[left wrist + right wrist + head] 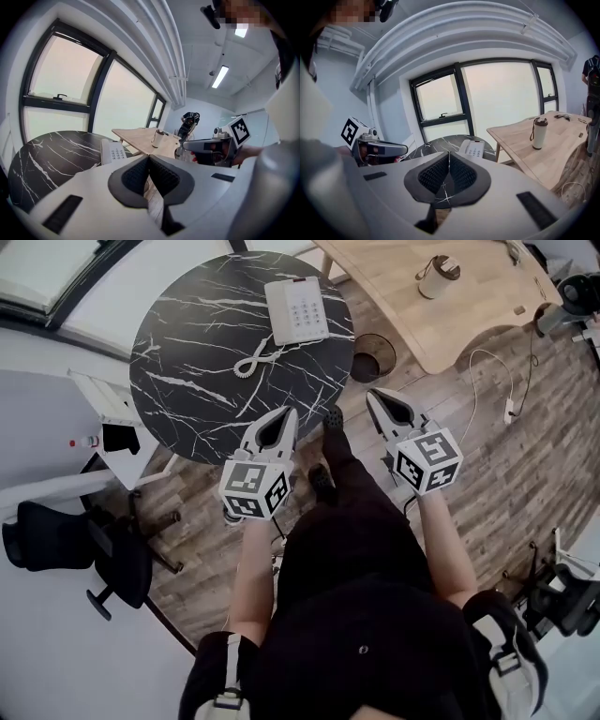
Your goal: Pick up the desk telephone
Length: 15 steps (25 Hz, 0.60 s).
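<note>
A white desk telephone is shown on the far side of a round black marble table, while the left gripper and right gripper are held off its near edge, jaws pressed together and empty; nudged by closed jaws, it could be pushed off.

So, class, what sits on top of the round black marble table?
A white desk telephone near the far edge, its coiled cord trailing inward. The left hand-held gripper covers a bit of the table's near rim.
</note>
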Tool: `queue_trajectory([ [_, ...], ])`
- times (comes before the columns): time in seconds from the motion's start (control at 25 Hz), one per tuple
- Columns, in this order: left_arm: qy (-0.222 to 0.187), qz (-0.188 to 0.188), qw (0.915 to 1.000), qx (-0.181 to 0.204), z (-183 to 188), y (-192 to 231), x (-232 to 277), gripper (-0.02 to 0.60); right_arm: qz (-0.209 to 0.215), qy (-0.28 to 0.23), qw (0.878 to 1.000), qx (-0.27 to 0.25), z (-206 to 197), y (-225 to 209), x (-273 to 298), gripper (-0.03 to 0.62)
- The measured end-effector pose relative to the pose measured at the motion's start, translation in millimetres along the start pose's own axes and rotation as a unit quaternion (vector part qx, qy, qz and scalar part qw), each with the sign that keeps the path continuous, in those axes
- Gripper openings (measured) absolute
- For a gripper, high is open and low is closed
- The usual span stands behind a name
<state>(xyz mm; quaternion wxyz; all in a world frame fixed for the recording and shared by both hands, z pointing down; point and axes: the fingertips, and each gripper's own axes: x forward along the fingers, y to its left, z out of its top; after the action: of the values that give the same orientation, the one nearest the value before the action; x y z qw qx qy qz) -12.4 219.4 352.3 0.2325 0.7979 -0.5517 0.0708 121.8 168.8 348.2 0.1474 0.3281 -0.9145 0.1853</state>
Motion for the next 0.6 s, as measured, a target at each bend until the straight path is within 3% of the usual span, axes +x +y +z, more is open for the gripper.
queue_trajectory([
  [0.6, 0.026, 0.022, 0.9994, -0.013, 42.9, 71.0, 79.1, 0.015, 0.035, 0.021, 0.999, 0.001, 50.7, -52.4, 109.8, 0.031],
])
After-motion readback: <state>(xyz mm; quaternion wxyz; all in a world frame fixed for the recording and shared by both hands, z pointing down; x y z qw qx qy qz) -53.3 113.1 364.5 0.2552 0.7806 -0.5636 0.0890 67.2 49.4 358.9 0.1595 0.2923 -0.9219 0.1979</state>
